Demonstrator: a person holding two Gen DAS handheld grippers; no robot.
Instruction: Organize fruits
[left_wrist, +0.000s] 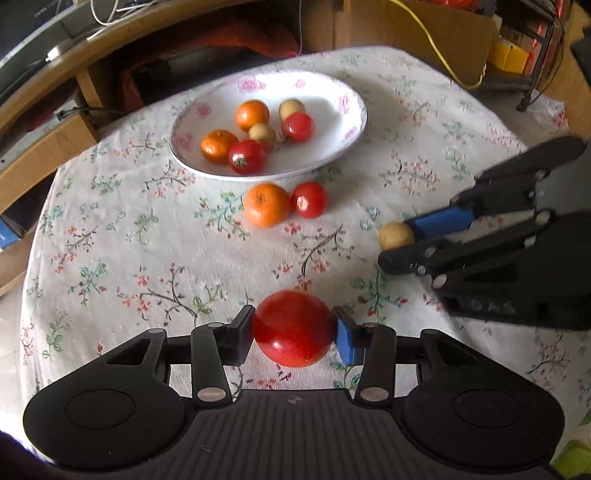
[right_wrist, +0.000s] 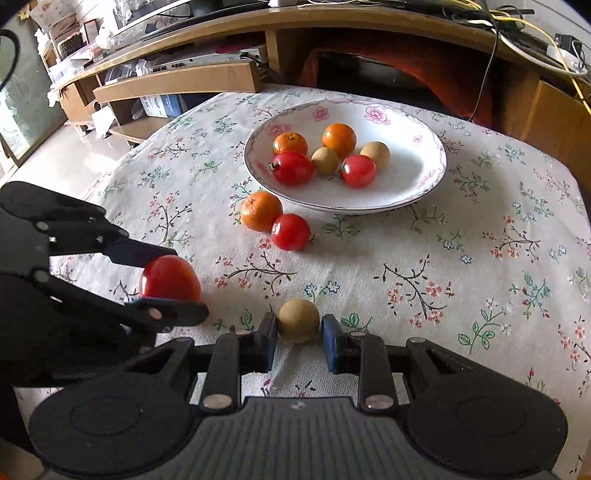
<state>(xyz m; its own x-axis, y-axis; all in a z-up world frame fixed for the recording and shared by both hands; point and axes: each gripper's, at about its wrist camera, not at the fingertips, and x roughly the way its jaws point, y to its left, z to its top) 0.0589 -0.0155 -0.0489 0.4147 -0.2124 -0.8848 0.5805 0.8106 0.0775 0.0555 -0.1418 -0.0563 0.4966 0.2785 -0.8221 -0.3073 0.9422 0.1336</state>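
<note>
— What is held by the left tool (left_wrist: 293, 328)?
— A glossy red tomato (left_wrist: 293, 328), clamped low in the frame above the flowered counter (left_wrist: 147, 258).
— And the right tool (right_wrist: 299, 332)?
— Closed on a small tan fruit (right_wrist: 298, 320) (matte, round). The white bowl (right_wrist: 424, 184) of fruit is seen higher, at the centre.

A glossy red tomato (left_wrist: 293, 328) and a small tan longan (right_wrist: 298, 320) sit pinched; an orange (right_wrist: 260, 211) touches another tomato (right_wrist: 290, 232) beside the floral bowl (right_wrist: 424, 181) of six fruits.
</note>
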